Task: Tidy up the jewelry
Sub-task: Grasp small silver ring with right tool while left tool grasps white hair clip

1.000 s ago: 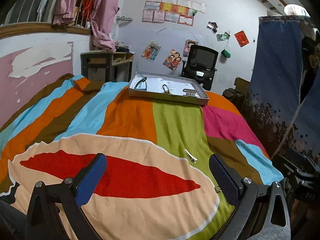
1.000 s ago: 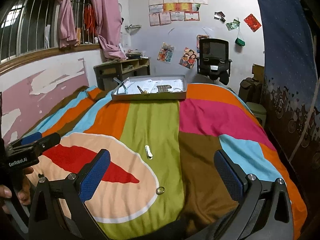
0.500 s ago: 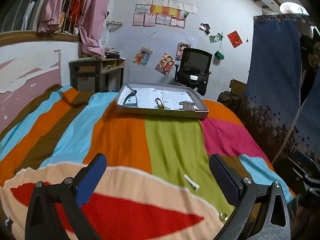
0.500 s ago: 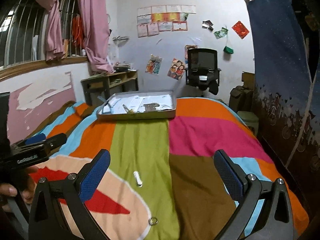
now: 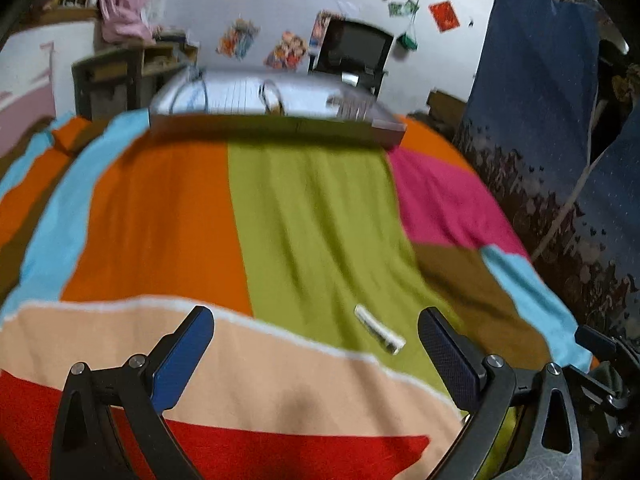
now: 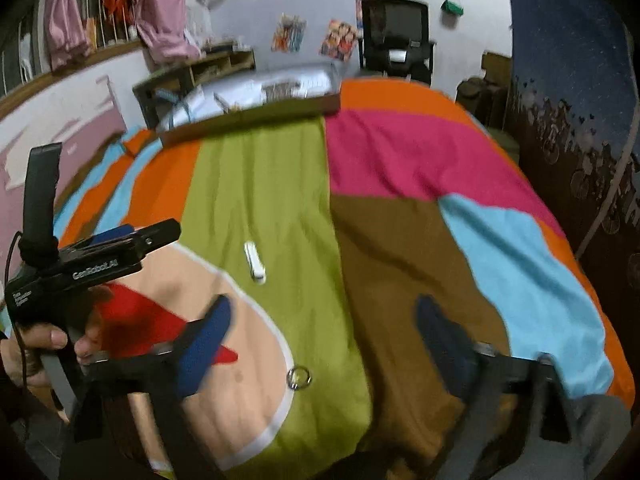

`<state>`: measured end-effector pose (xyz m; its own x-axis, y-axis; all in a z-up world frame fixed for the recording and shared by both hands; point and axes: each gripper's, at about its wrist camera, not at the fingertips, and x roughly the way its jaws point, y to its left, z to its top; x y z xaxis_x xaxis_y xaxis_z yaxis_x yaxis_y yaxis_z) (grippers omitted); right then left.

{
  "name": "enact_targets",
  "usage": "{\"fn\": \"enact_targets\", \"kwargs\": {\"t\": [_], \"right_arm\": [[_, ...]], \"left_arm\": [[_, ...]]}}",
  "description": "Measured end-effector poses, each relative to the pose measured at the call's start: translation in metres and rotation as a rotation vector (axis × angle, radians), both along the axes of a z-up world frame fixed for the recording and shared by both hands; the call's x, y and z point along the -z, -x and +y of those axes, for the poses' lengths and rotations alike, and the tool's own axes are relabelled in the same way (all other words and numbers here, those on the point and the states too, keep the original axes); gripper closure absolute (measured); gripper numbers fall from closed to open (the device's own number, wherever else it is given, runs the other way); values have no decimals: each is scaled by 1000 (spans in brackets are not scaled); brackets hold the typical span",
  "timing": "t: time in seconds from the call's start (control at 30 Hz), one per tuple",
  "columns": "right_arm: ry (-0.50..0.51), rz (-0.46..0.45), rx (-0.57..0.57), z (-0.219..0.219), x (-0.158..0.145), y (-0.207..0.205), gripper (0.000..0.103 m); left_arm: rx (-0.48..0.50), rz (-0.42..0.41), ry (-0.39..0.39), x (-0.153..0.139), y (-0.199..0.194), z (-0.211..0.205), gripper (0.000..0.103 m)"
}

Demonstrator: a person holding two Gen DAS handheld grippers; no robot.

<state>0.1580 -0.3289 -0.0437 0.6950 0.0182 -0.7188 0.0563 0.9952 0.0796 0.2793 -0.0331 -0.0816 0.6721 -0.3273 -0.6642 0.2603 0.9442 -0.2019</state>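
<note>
A small white hair clip (image 5: 379, 330) lies on the green stripe of the bedspread, just ahead of my open left gripper (image 5: 316, 336) and nearer its right finger. In the right wrist view the same white clip (image 6: 255, 262) lies ahead and left of my open right gripper (image 6: 322, 324). A silver ring (image 6: 299, 377) rests on the green cloth between the right gripper's fingers, closer to the left one. A grey tray (image 5: 276, 120) with several jewelry pieces sits at the far end of the bed; the tray (image 6: 256, 114) appears blurred in the right view.
The striped bedspread (image 5: 304, 216) covers the whole bed. A hand holds the left gripper's body (image 6: 92, 260) at the left of the right wrist view. A black office chair (image 6: 396, 36), a wooden shelf (image 5: 120, 76) and a dark blue curtain (image 5: 540, 92) stand around the bed.
Both grippers have moved forward and tipped down toward the bedspread. The white clip and the ring now sit closer to the fingers. Both grippers stay open.
</note>
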Motion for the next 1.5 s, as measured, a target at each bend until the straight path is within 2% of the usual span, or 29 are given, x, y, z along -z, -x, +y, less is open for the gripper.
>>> {"fn": "enact_targets", "kwargs": {"t": [0.1,0.17,0.43,0.5,0.7,0.93,1.2,1.5], "right_arm": [[21,62,-18,10,13,-8,44],[21,89,-24,15,18,-9,47],[-18,258,-1,23,50,-5,62],[-36,294,0,21,58,-7,71],[-76,362,16,21,77,-16,86],[-102,336,36,22,87,-32,86],[-122,295,71,3,92,-64,86],[-187,254,93,-15,91,-92,86]], "left_arm": [[-4,62,4,16,-4,1,0],[-7,92,6,24,-3,1,0],[19,103,-18,29,-3,-4,0],[20,109,-19,31,-2,-4,0],[31,112,-24,35,-6,-10,0],[43,111,-42,44,-14,-21,0],[67,104,-13,52,-34,-31,1],[213,141,52,58,-51,-49,21]]}}
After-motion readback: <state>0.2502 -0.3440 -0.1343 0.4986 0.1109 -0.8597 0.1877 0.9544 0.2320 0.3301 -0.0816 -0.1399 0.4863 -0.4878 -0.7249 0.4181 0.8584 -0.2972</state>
